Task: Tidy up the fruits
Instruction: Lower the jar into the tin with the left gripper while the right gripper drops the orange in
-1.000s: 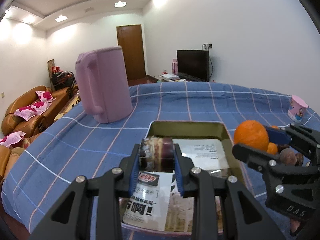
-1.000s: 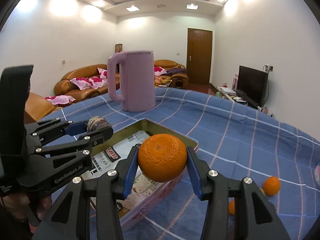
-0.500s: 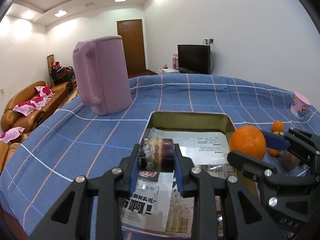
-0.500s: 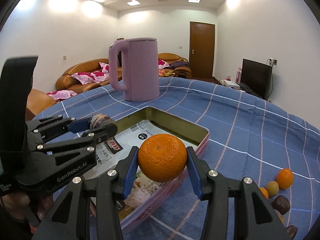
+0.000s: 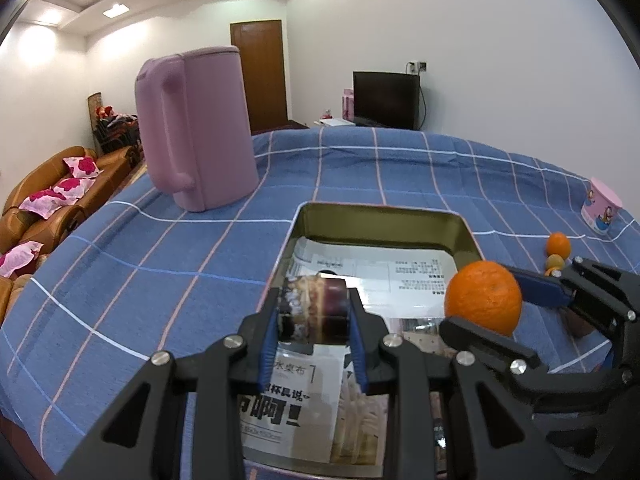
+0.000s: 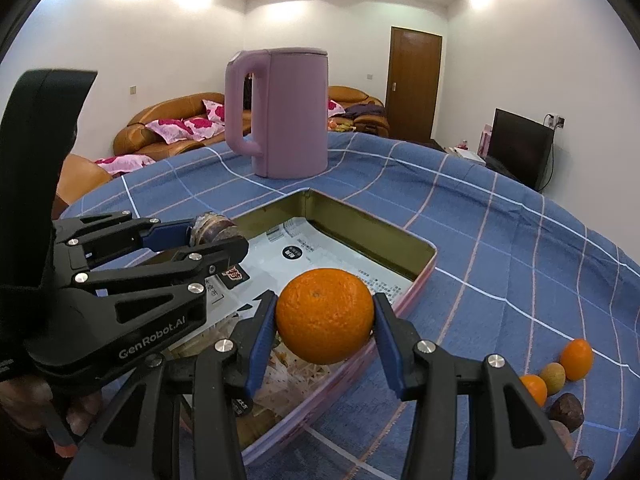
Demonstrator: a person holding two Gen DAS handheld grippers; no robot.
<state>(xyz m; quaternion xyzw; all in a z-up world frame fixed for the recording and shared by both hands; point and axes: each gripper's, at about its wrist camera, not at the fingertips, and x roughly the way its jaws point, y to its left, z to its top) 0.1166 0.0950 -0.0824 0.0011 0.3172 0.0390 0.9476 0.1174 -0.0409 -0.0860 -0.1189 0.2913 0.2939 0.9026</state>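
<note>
My left gripper (image 5: 314,316) is shut on a dark purple wrinkled fruit (image 5: 316,308), held above the near part of a rectangular tin tray (image 5: 384,214) lined with printed paper. The same fruit (image 6: 212,228) shows in the right wrist view, between the left gripper's fingers (image 6: 192,258). My right gripper (image 6: 325,318) is shut on a large orange (image 6: 325,316), hanging over the tray's right rim (image 6: 424,276). The orange (image 5: 484,298) also shows in the left wrist view.
A tall pink kettle (image 6: 280,116) stands on the blue checked cloth (image 5: 160,248) behind the tray. Several small oranges and dark fruits (image 6: 560,376) lie on the cloth at the right. A pink cup (image 5: 602,206) stands far right. A hand (image 6: 80,416) holds the left gripper.
Both views have tipped a little downward toward the tray, so more of its inside and the loose fruits on the right show. Both grips are unchanged.
</note>
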